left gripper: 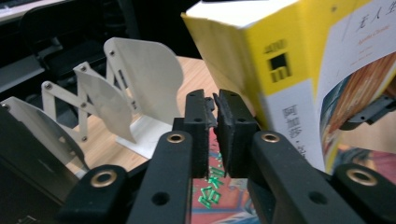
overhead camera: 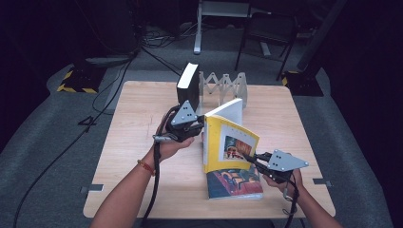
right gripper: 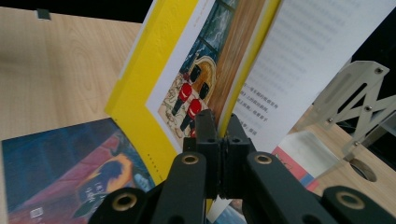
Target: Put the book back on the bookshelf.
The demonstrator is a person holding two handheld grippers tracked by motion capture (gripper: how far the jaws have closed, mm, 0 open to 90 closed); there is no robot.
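The right gripper (overhead camera: 249, 158) has its 2 jaws pressed together on the front cover of the yellow book (overhead camera: 229, 142), pinching that cover at its lower outer edge; in the right gripper view (right gripper: 219, 135) the jaws meet with the yellow cover edge between them, the cover's painted picture to their left and a printed white page to their right. The yellow book stands upright just ahead of this gripper, partly fanned open, its foot resting on the dark illustrated book (overhead camera: 235, 183) that lies flat on the wooden table (overhead camera: 142, 118) directly below the jaws.

The left gripper (overhead camera: 199, 127) sits at the far side of the yellow book, beside its spine. In the left gripper view (left gripper: 212, 119) its jaws are almost together with a thin gap and nothing between them; the yellow spine (left gripper: 261, 70) rises just to their right.

Beyond the left gripper stand a white folding book rack (overhead camera: 223, 85) and a thick black-covered book (overhead camera: 187, 83) upright at its end.
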